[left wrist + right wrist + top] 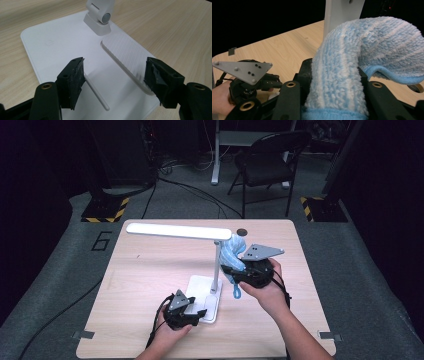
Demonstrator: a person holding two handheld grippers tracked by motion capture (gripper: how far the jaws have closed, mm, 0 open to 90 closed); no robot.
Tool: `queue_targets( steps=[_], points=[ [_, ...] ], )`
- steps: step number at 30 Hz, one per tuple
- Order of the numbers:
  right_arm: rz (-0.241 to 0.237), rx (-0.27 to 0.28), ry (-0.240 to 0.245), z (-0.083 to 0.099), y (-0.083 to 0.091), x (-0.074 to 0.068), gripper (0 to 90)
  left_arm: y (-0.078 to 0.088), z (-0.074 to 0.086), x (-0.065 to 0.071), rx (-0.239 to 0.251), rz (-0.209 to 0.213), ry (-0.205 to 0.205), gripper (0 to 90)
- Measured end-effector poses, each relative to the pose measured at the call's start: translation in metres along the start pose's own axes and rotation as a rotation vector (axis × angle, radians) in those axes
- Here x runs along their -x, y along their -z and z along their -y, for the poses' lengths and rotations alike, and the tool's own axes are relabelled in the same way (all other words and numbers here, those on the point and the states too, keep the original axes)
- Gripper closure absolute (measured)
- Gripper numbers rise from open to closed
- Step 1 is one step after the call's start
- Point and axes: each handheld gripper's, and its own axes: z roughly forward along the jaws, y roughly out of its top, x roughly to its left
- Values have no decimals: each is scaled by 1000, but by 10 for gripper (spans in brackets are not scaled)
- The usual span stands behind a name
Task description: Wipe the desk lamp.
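While the right gripper (239, 266) clamps a blue cloth (234, 251) against the lamp's (181, 231) upright post, just under its long white head, the left gripper (196, 312) sits low over the lamp base (57, 47) on the table (145, 270), jaws spread wide and holding nothing.

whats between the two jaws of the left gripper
The white lamp base: in the left gripper view the left gripper stands open over it, its jaws astride the ribbed strip, pressing on nothing.
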Motion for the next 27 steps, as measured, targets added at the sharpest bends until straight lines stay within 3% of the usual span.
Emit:
queue_targets(
  steps=[17, 27],
  points=[
    [-4, 58, 29, -16, 12, 1, 618, 0, 0, 0, 6, -2, 7, 320],
    [-56, 69, 33, -24, 18, 8, 613, 0, 0, 0, 6, -1, 8, 320]
  ],
)
